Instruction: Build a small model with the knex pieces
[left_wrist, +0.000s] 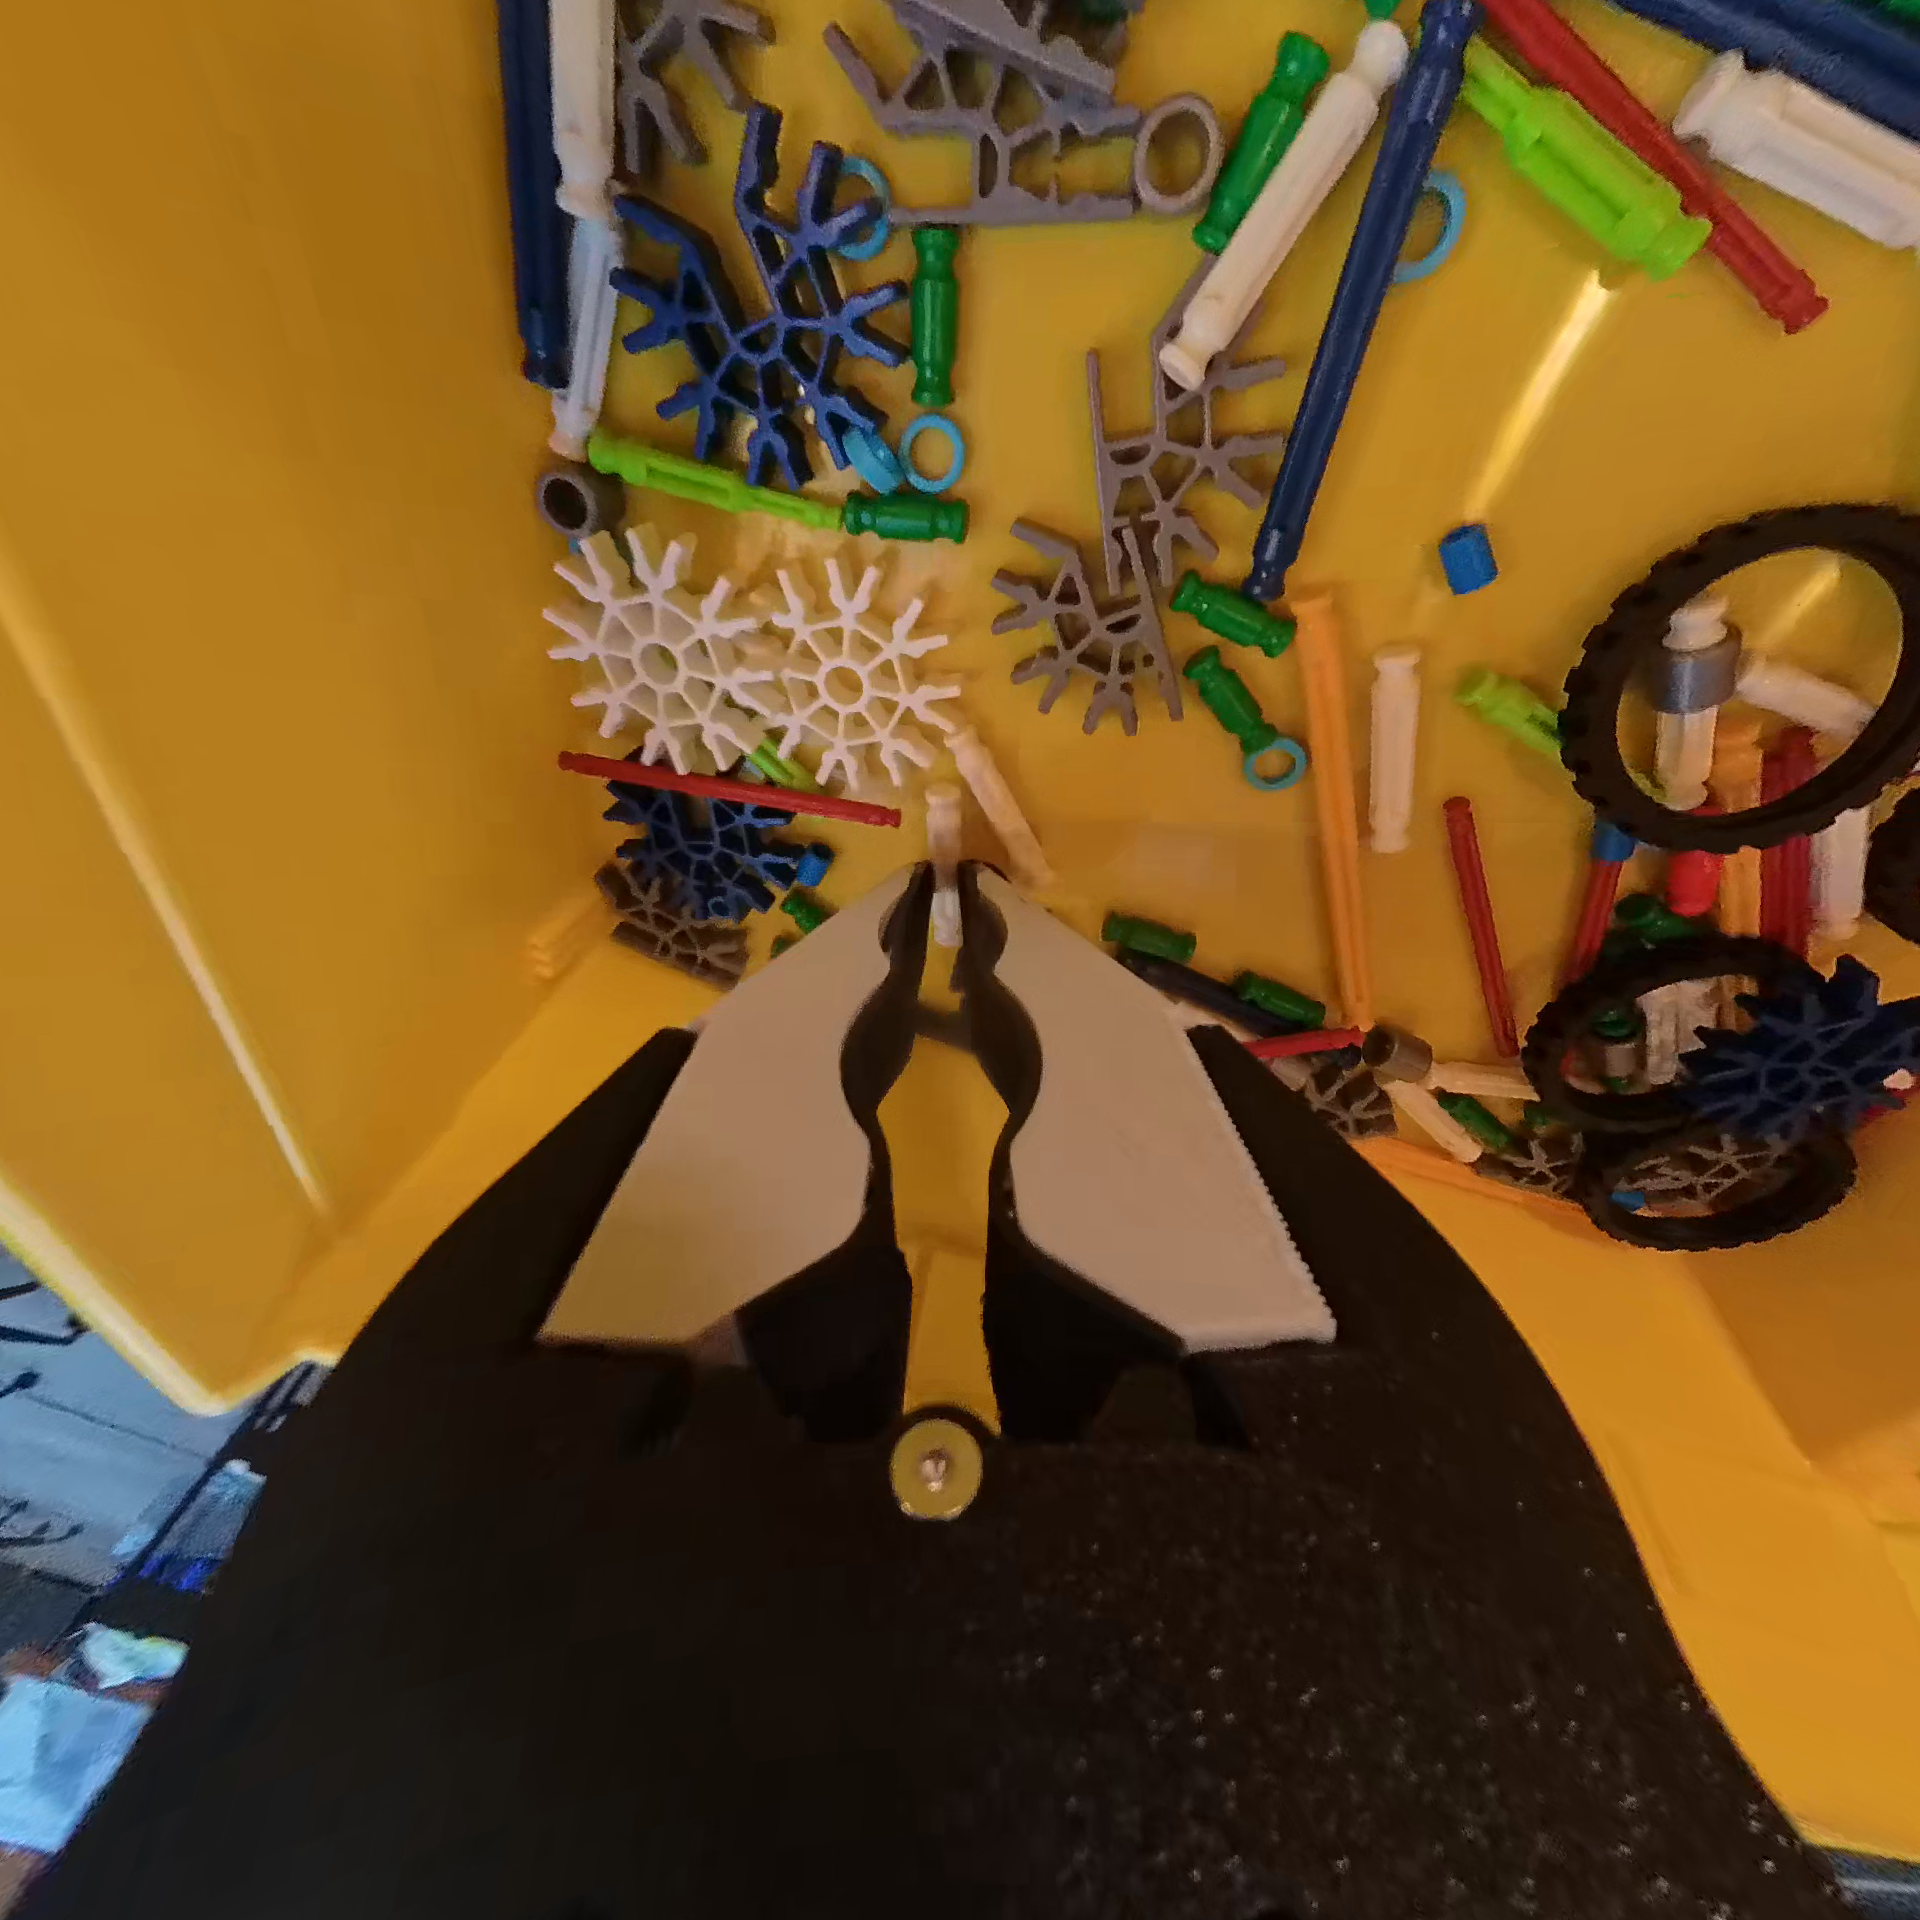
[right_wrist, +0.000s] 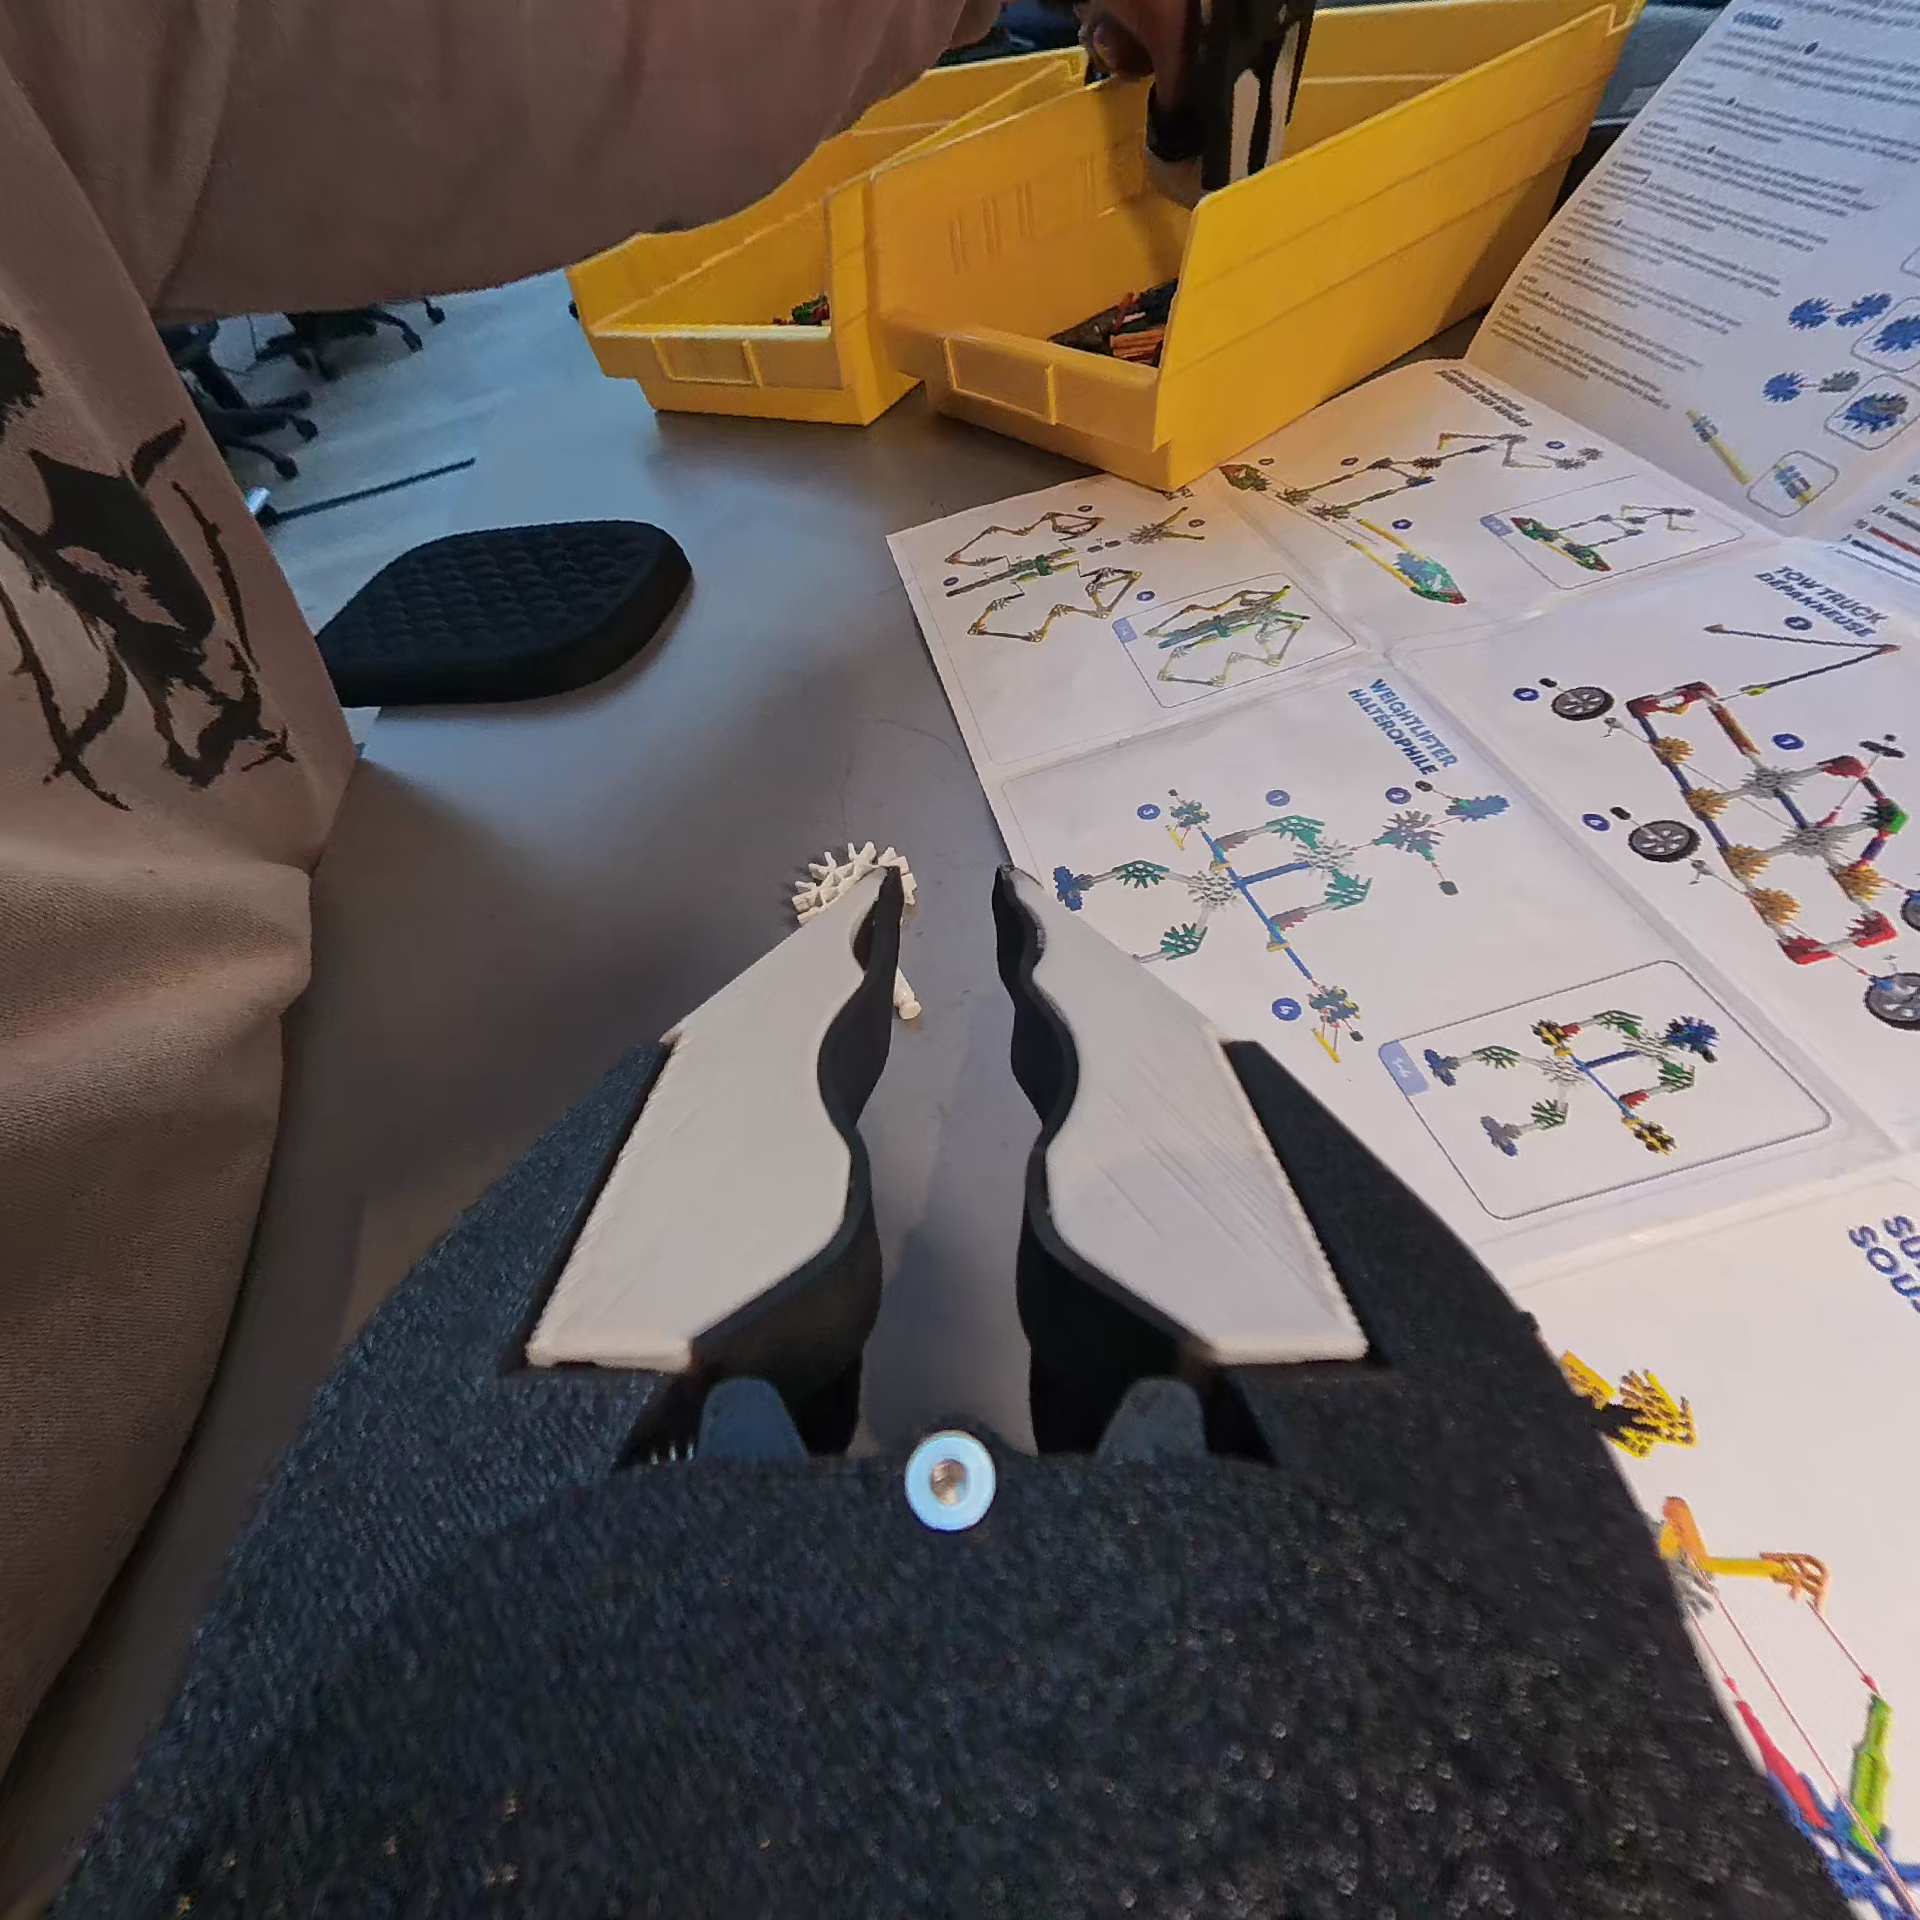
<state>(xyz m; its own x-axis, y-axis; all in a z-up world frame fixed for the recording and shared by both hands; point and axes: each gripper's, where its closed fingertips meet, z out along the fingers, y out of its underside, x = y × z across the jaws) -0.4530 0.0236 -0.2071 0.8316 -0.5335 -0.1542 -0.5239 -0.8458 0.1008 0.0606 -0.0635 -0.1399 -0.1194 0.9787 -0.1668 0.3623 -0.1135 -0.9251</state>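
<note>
My left gripper (left_wrist: 943, 883) is inside a yellow bin (left_wrist: 260, 623), shut on a short white rod (left_wrist: 943, 842) that sticks out past its tips. A second white rod (left_wrist: 997, 805) lies just beyond it. Two white snowflake connectors (left_wrist: 748, 665) lie ahead on the bin floor. My right gripper (right_wrist: 943, 883) is open and empty, low over a grey table (right_wrist: 644, 810). A white snowflake connector (right_wrist: 847, 878) with a short white rod (right_wrist: 906, 1000) lies by its left fingertip. The left gripper also shows far off in the right wrist view (right_wrist: 1231, 94), inside the nearer yellow bin (right_wrist: 1299, 291).
The bin holds many rods, blue and grey connectors (left_wrist: 769, 322) and black tyres (left_wrist: 1756, 675). A second yellow bin (right_wrist: 748, 312) stands beside it. A building instruction sheet (right_wrist: 1455, 831) covers the table's right. A black pad (right_wrist: 509, 608) lies at the left, beside a person's beige sleeve (right_wrist: 156, 727). Tip to tip, the grippers are about 55 cm apart.
</note>
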